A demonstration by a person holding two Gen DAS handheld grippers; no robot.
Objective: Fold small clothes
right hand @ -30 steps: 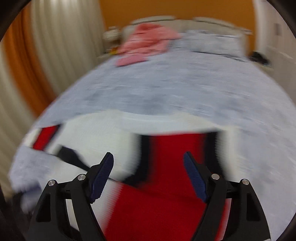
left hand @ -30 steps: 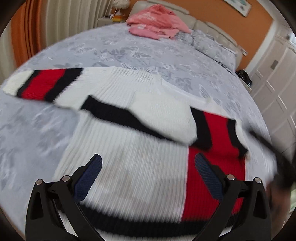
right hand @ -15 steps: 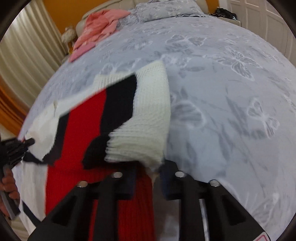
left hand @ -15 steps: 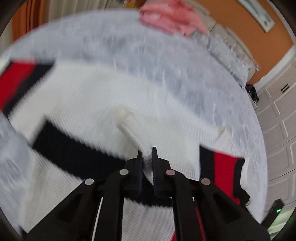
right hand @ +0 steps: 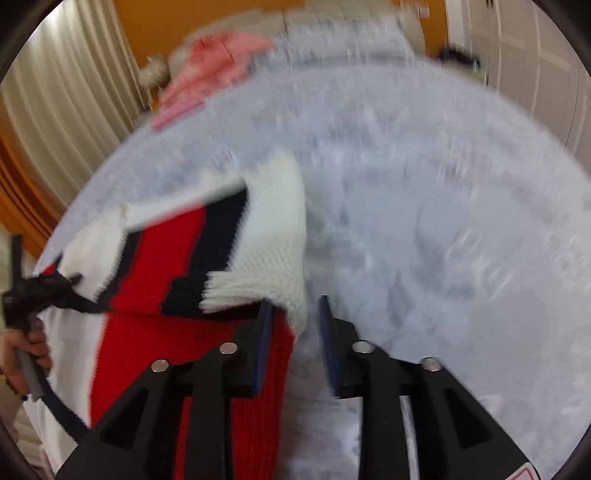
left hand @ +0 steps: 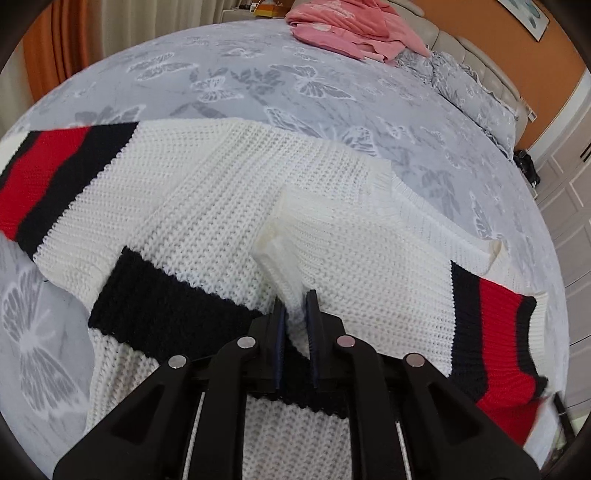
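Note:
A white knit sweater (left hand: 207,206) with black and red bands lies spread on the grey butterfly bedspread (left hand: 258,81). My left gripper (left hand: 293,310) is shut on a raised white fold of the knit near the sweater's middle. In the blurred right wrist view the striped sleeve (right hand: 207,254) lies folded over the red body panel. Its white cuff (right hand: 273,266) ends just in front of my right gripper (right hand: 295,325), whose jaws are opening. Only the cuff's corner reaches between the pads, which do not press on it. The left gripper (right hand: 40,291) and a hand (right hand: 22,350) show at the left edge.
A heap of pink clothes (left hand: 351,26) lies at the head of the bed beside a grey pillow (left hand: 469,85). Curtains (right hand: 66,96) hang on the left, white cupboard doors (left hand: 569,206) stand on the right. Bare bedspread (right hand: 443,240) stretches right of the sweater.
The left jaws went from wide open to shut on the white fold. The right jaws closed on the sleeve cuff, carried it over the body, and now stand apart.

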